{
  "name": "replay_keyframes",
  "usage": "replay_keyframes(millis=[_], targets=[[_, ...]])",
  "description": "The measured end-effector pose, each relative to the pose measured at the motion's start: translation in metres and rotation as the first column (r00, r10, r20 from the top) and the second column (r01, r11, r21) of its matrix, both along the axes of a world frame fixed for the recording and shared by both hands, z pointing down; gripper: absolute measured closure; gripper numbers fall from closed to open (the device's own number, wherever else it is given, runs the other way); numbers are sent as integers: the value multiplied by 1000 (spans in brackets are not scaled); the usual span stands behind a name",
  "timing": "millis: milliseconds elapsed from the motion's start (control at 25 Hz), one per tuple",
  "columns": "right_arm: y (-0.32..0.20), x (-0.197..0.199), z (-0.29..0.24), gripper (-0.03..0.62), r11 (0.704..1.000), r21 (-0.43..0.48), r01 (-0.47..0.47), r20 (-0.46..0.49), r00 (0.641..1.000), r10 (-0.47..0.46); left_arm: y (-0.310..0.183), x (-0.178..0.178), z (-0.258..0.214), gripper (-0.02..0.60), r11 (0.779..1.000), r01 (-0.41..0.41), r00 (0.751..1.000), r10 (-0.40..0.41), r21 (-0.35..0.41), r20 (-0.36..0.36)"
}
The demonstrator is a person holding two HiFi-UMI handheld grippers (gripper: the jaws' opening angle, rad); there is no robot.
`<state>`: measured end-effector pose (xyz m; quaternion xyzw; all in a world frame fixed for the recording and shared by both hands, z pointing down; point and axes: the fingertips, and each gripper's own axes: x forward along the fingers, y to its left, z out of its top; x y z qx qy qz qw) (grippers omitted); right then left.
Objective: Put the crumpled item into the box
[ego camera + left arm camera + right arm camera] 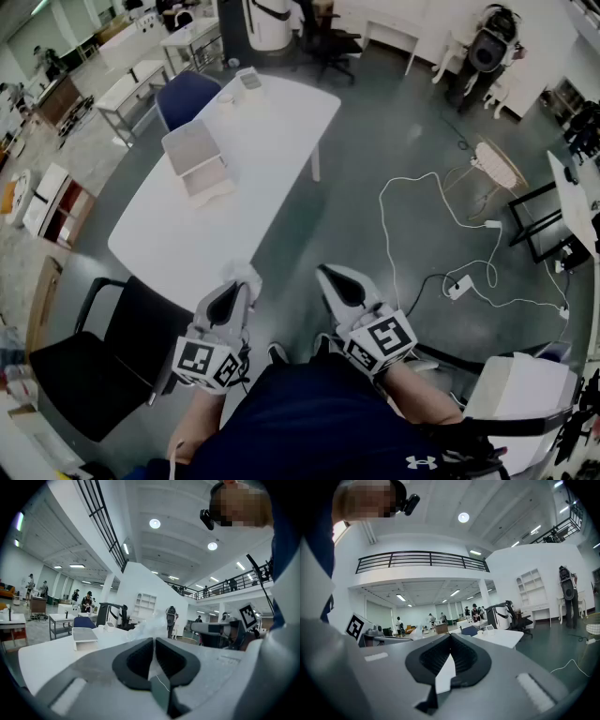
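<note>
The table top is smooth and white with a dull sheen. The floor is dark, polished and faintly glossy. The crumpled item looks like clear, crinkly plastic film, though it is hard to be sure. The left gripper and right gripper have matt grey plastic shells with black ribbed pads. The box is matt white.

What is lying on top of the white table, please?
The white table carries a box and small white items at its far end. Whatever the box covers or contains cannot be made out.
</note>
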<state>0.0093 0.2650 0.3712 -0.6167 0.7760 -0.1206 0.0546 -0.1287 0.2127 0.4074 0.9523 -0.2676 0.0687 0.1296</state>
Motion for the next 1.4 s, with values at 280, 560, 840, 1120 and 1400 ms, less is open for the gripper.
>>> replay_keyframes(millis=[280,560,840,1120,1400], targets=[[-24,14,-5,592,998,-3,-58,-68,996,57,-29,22,-6,565,997,-69,996,71,31,-48],[-32,9,-1,592,997,-3,-72,-58,996,72,-37,13,-3,565,998,-61,997,63,35,-50],[-50,-13,-1,592,995,-18,-102,-69,993,101,-56,-32,-3,565,999,-25,998,27,44,-49],[-65,-42,29,592,991,-40,-126,-85,989,122,-87,-67,23,565,998,-18,998,21,66,-53],[-68,-41,36,592,988,-57,-141,-80,987,136,-101,-65,25,565,997,-25,998,29,74,-48]])
